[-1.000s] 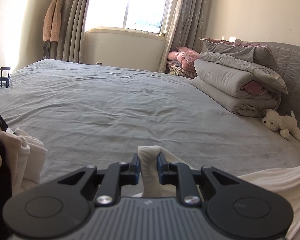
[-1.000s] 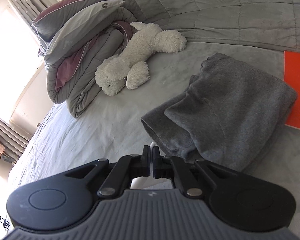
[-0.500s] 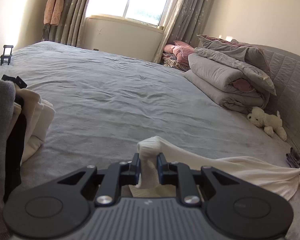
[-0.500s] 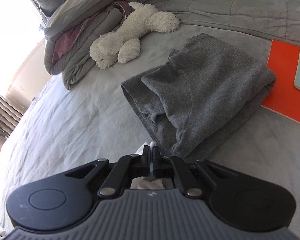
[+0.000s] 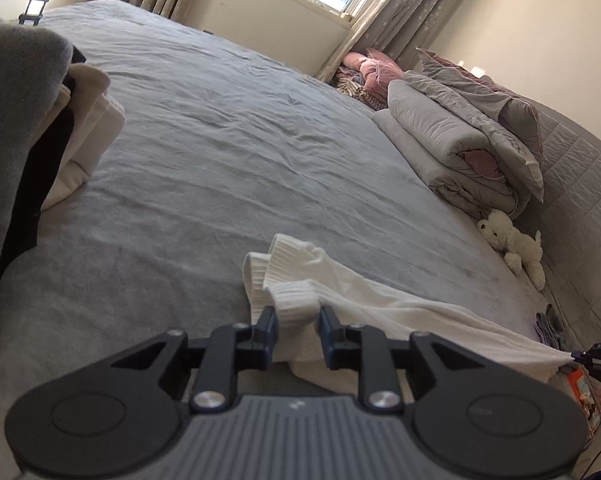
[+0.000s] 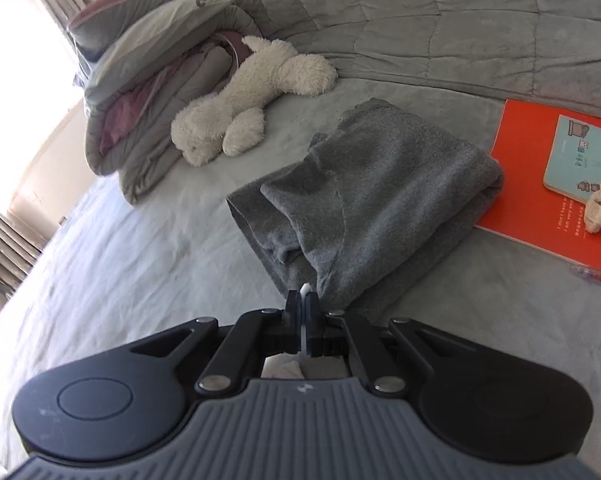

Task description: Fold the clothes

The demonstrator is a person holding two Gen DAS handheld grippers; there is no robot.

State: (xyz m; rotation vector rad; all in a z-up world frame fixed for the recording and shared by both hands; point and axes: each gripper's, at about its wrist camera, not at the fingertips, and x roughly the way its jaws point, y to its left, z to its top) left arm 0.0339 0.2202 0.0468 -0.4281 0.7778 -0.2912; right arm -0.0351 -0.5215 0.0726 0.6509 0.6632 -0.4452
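Both claws matter: left gripper point(image 5: 298, 330) stands apart around the white garment point(image 5: 380, 312); right gripper point(image 6: 303, 304) pinches its edge. I'd keep it taut, edges aligned.

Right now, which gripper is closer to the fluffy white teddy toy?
The right. The right gripper sits just short of the folded grey fleece garment, with the fluffy white teddy toy just beyond it. The left gripper sees the toy far across the bed.
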